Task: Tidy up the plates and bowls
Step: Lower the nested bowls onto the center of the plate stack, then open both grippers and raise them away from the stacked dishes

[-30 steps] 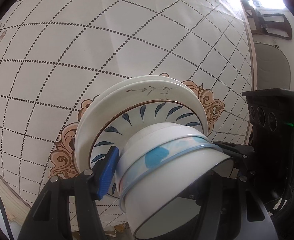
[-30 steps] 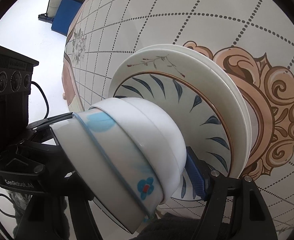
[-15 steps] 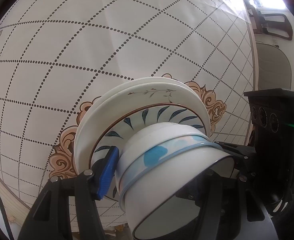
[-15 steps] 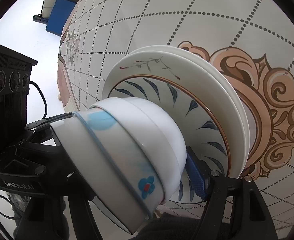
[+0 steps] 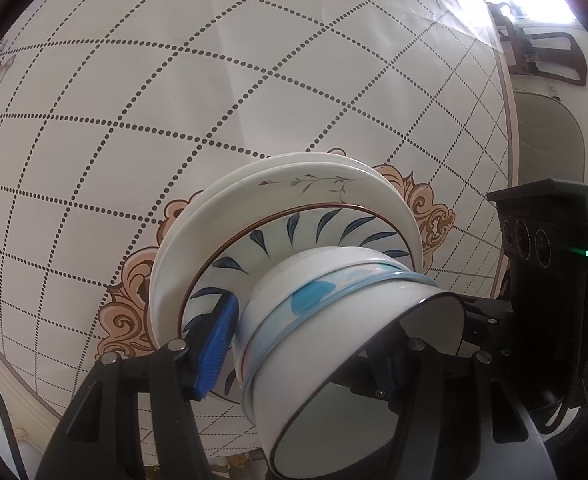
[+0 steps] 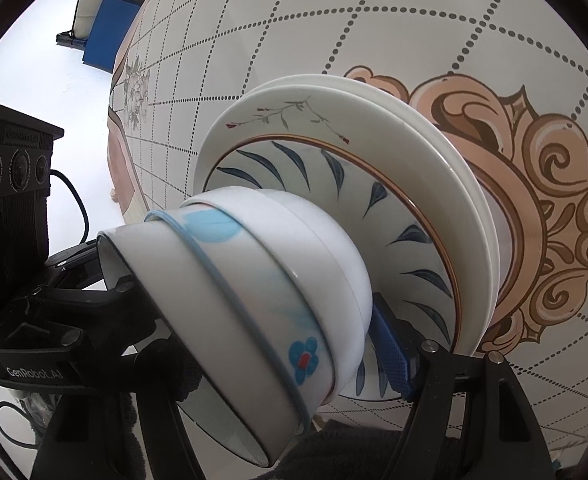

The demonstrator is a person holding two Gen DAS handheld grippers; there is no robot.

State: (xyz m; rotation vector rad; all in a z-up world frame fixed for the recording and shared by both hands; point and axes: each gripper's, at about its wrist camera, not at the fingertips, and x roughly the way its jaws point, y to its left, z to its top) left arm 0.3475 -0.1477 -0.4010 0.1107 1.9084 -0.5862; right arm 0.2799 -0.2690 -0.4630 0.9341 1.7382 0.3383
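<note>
A stack of nested bowls point(image 5: 334, 320) sits on a stack of plates point(image 5: 294, 196): a blue-leaf plate on a white plate with a twig print, on a plain one. My left gripper point(image 5: 314, 344) is shut on the bowl stack, its blue pad point(image 5: 218, 348) against the bowls' left side. My right gripper point(image 6: 262, 344) is shut on the same bowl stack point(image 6: 254, 300) from the opposite side, its blue pad point(image 6: 392, 356) between bowls and plates point(image 6: 374, 140). Each gripper shows in the other's view. The bowls tilt towards the cameras.
The plates rest on a white tablecloth point(image 5: 174, 80) with dotted lattice and tan ornaments point(image 6: 554, 220). The table edge is on the right of the left view point(image 5: 506, 120), with a chair point(image 5: 546, 56) beyond. A blue box point(image 6: 106, 32) stands on the floor.
Both grippers and the stack have shifted slightly over the tablecloth; the grips and the stack's order are unchanged.
</note>
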